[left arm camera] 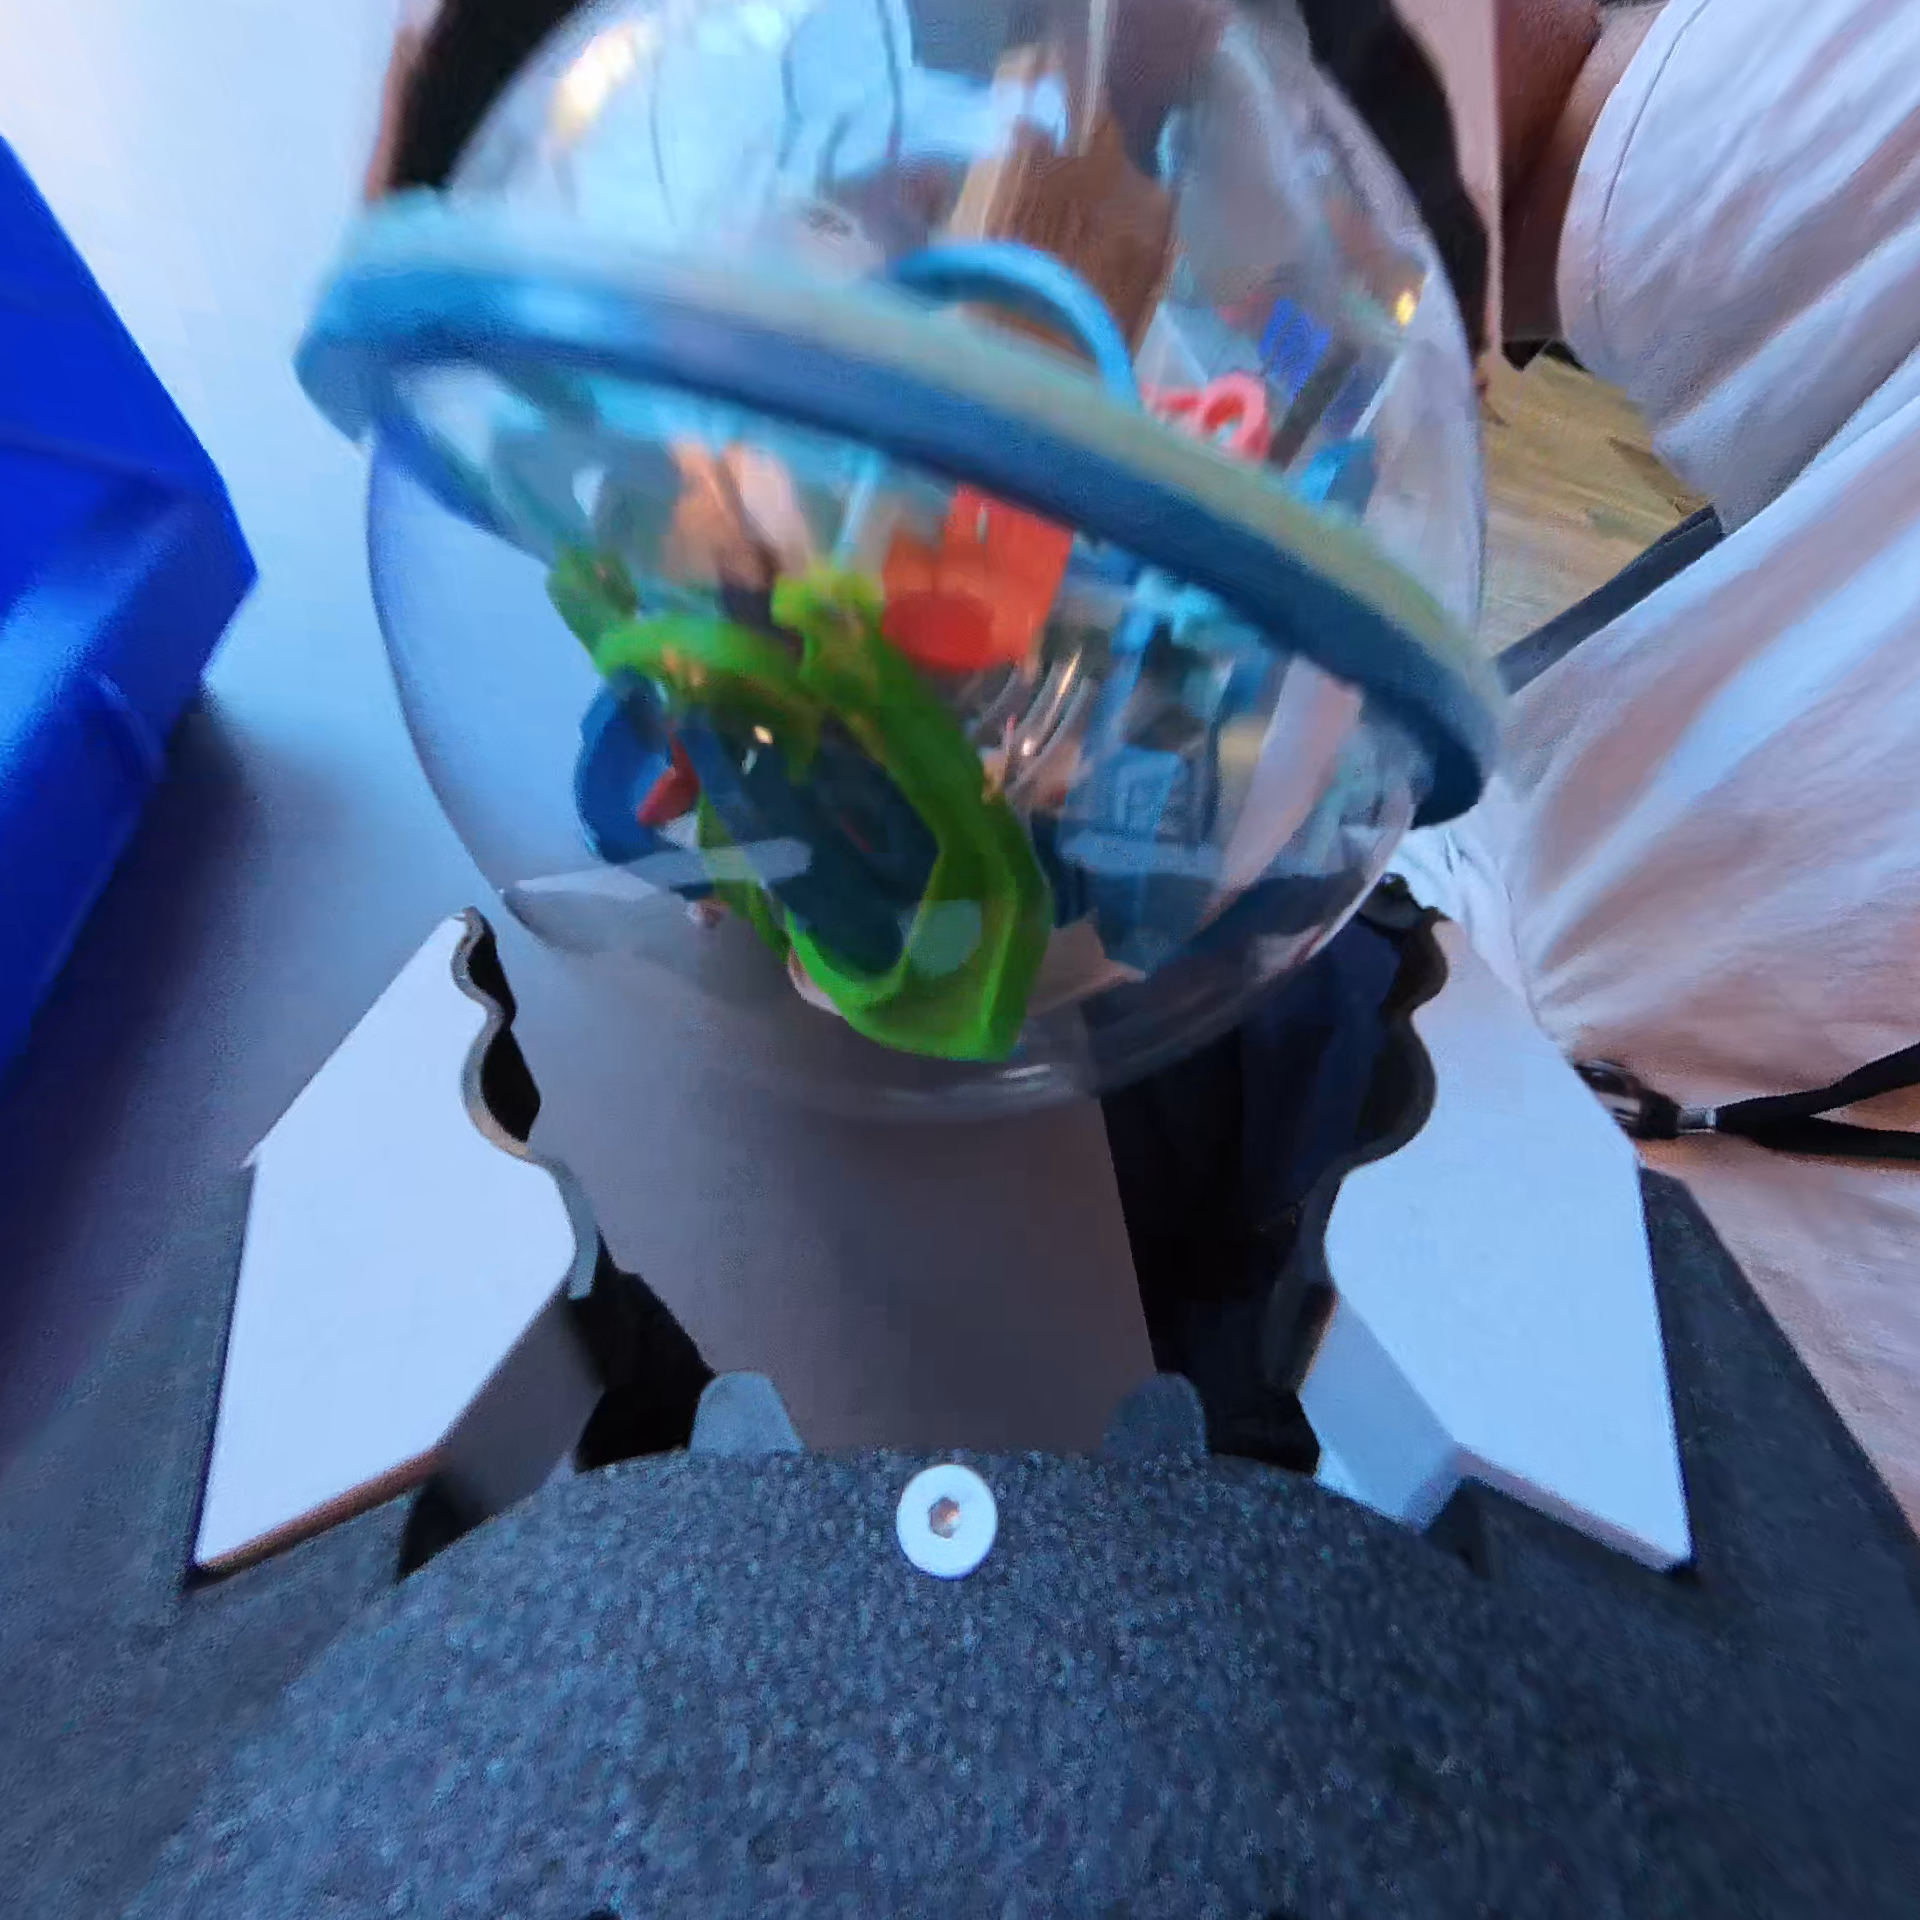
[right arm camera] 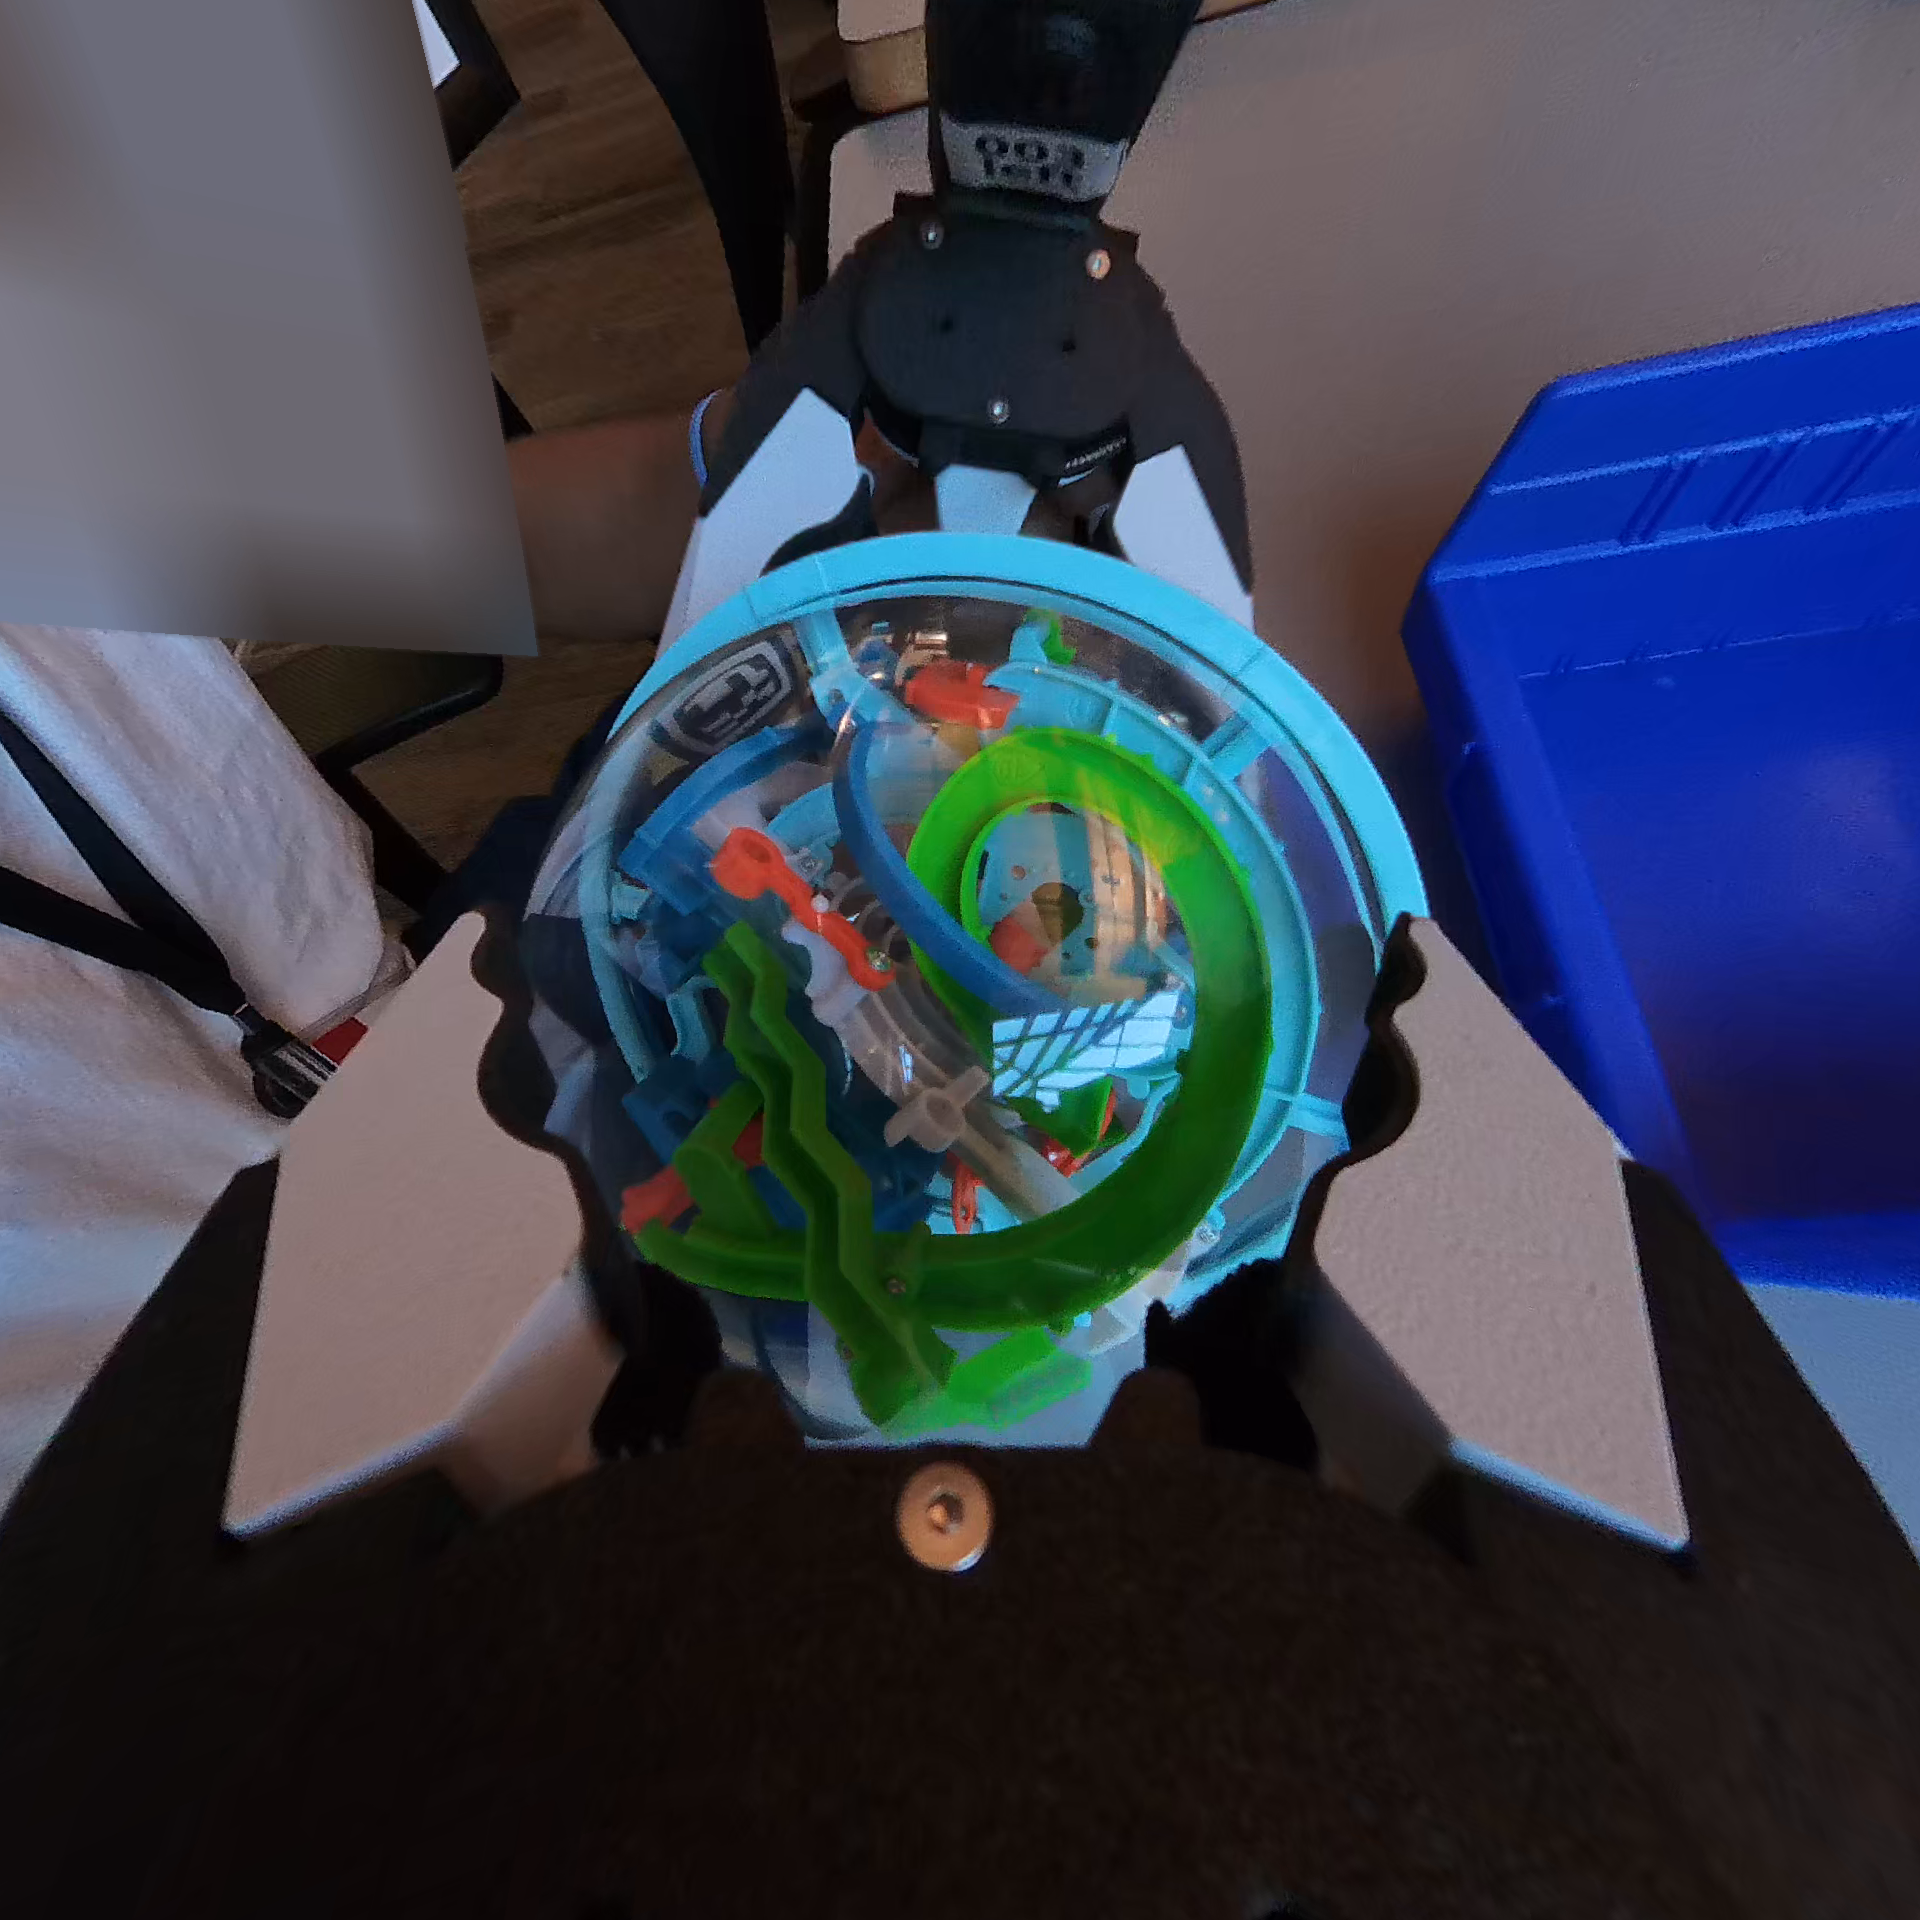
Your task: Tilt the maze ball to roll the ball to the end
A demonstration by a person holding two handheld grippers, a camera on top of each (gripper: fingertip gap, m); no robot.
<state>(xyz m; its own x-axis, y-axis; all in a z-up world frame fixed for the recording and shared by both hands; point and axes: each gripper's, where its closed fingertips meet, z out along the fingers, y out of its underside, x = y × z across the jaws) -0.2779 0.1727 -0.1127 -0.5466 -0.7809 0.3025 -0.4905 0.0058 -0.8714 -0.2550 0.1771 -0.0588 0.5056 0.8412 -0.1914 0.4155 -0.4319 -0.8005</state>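
INSPECTOR: Right gripper (right arm camera: 940, 1039) body fills the near edge of its view; its fingers (right arm camera: 416, 1195) are spread wide and bear on the two flanks of the maze ball (right arm camera: 940, 987), clamped on it. Confirm the far side.

ASSISTANT: Left gripper (left arm camera: 940, 1049) meets the sphere from the opposite side. Its fingers (left arm camera: 1496, 1299) are also wide apart; the shell sits at their tips, though the blur prevents my confirming firm contact.

INSPECTOR: Location of the sphere?

ASSISTANT: Held between both tools, apparently lifted off the pale bench (right arm camera: 1455, 208). A blue bin (right arm camera: 1714, 779) stands just beside it, toward the bench's right edge.

INSPECTOR: Contents, by size.

ASSISTANT: Light-blue equator ring (right arm camera: 1340, 748), then a green spiral track (right arm camera: 1236, 987), a green stepped track (right arm camera: 800, 1091), small orange pieces (right arm camera: 758, 862). The rolling ball itself I cannot locate.

INSPECTOR: Recommendation for the tilt?

ASSISTANT: In my judgement, rotate both wrists together in slow, small increments, keeping pressure equal. The clear shell looks smooth, so uneven squeezing could let it slip. Pause after each tilt, and keep away from the bin.
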